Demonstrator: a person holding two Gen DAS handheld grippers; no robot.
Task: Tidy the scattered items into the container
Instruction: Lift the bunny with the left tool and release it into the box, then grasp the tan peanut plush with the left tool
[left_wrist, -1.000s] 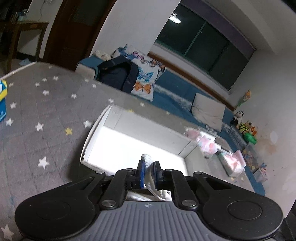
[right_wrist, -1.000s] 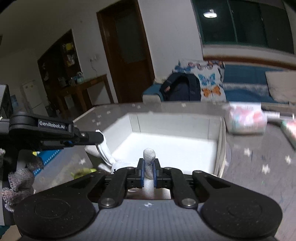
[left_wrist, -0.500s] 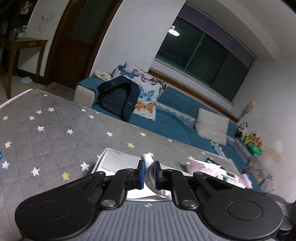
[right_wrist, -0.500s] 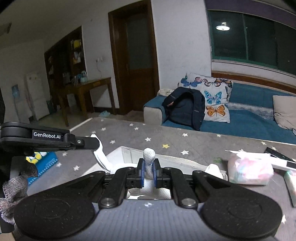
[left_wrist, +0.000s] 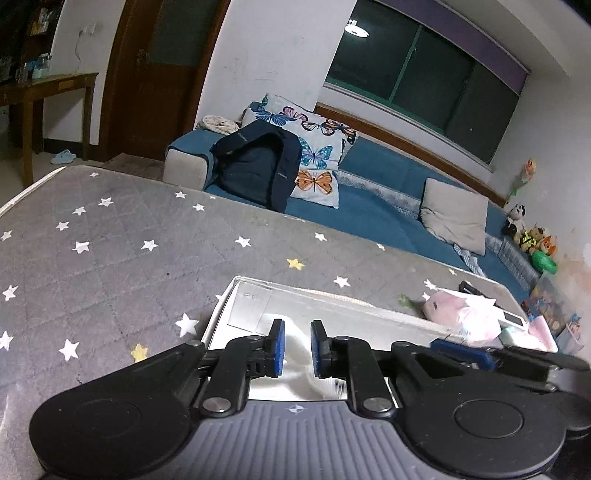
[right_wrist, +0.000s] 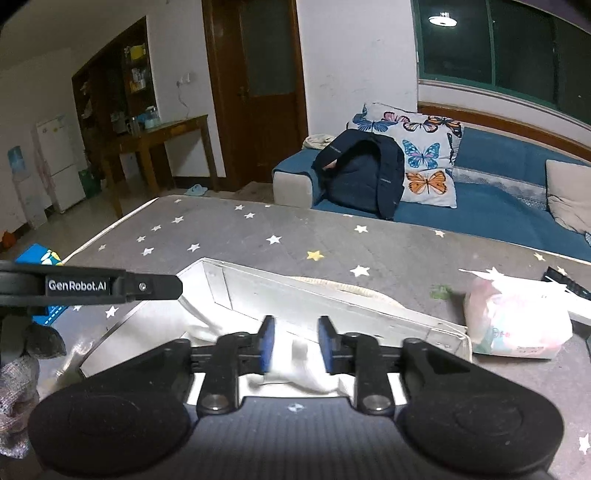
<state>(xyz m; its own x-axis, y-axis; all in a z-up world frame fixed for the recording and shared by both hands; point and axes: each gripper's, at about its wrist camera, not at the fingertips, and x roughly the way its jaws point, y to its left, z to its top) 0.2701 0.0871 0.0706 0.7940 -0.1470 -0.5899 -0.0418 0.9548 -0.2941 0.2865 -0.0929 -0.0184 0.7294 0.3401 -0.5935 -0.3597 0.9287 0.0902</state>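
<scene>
Hovering over the white box (left_wrist: 332, 306) at lower centre of both views, the left gripper (left_wrist: 294, 345) and right gripper (right_wrist: 294, 343) had just been parting, pads clear of the white cloth (right_wrist: 299, 373) sagging below and between them into the box.

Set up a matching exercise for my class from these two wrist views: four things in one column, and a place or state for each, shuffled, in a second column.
Column A
1. white cloth
2. pink packet
3. dark backpack
4. left gripper

Column B
a. leaning against the butterfly cushions on the blue sofa
b. jaws apart, pads clear of the cloth
c. lying in the white box
d. on the star-patterned cover, just outside the box

Pairs: 1-c, 2-d, 3-a, 4-b
</scene>
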